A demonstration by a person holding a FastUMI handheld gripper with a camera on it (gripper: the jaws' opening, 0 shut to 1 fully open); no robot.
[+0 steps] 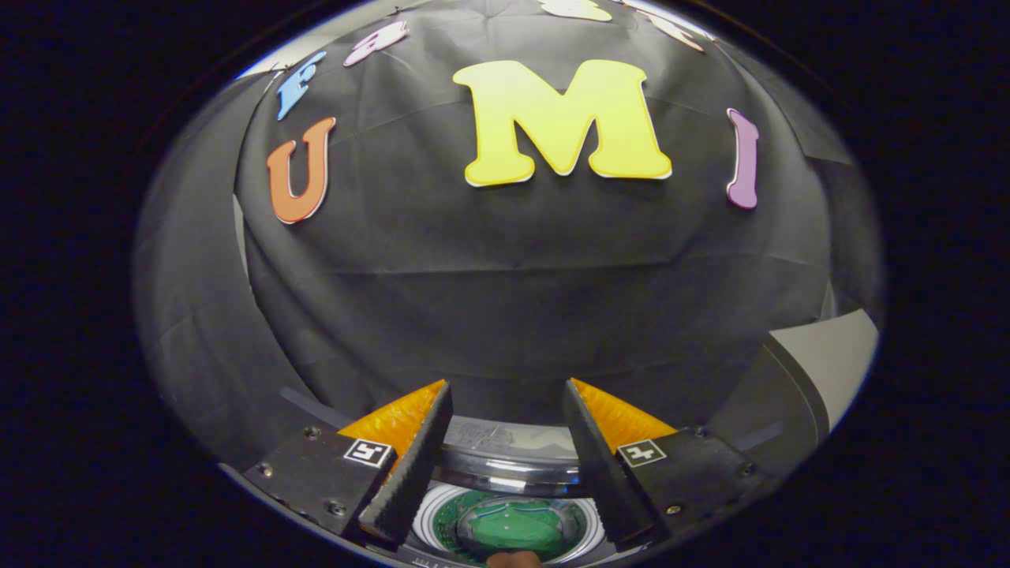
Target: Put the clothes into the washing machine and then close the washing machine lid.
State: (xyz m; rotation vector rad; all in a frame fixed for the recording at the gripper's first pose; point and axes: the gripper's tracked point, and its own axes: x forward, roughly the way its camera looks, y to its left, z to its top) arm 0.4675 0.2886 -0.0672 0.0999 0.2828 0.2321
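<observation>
I have the gripper [506, 402] spread wide with nothing between its fingers, poised above the washing machine [509, 473], whose open drum [513, 527] sits below and between the fingers. Something green lies at the drum's bottom (clothes or the drum's own base, I cannot tell which). A small brown shape [513, 559] shows at the near rim. The lid is not identifiable, so I risk groping for it and knocking the chrome rim with an open finger.

No readable text on my gripper [507, 394], just two square coded tags on its fingers [410, 465].
</observation>
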